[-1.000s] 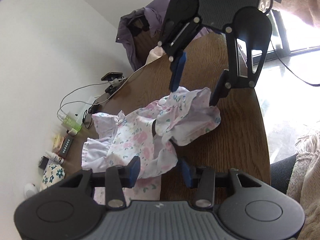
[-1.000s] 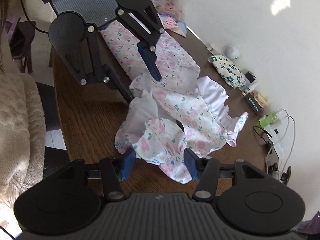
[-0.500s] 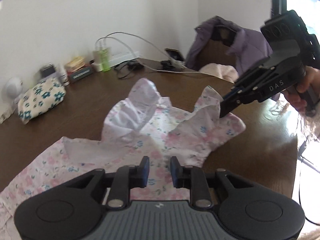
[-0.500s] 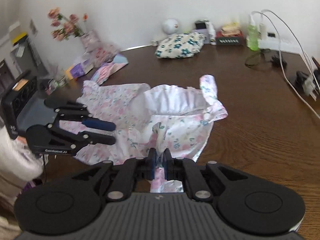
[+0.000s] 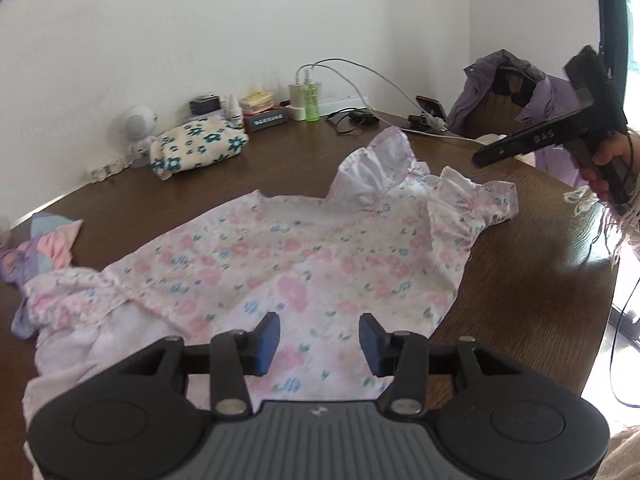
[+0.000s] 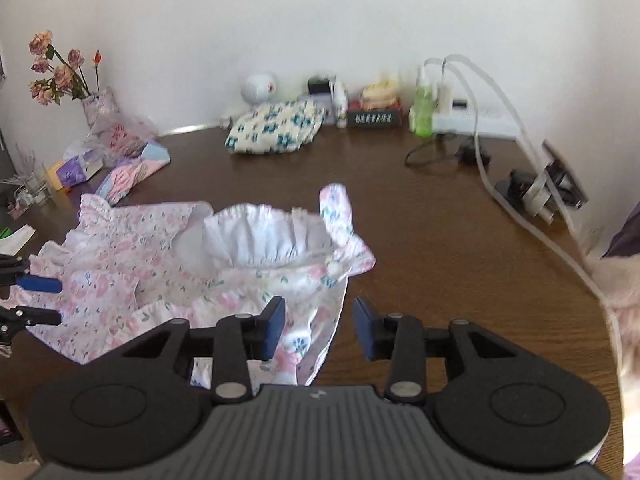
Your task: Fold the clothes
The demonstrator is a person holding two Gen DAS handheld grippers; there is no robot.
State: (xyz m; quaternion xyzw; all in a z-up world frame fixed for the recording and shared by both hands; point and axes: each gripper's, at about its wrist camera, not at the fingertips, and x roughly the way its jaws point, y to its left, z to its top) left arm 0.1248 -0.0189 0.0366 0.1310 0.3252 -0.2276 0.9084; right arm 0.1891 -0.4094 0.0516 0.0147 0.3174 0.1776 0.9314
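A pink floral dress (image 5: 304, 264) lies spread flat on a dark wooden bench (image 5: 520, 280), its white ruffled collar (image 6: 264, 236) turned up. The left tongs (image 5: 319, 338) and right tongs (image 6: 319, 326) hover over its near edge, both spread apart and holding nothing.

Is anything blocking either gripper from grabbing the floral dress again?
Nothing visible. The left gripper and right gripper are both open, directly over the floral dress, with only bare table beside it.
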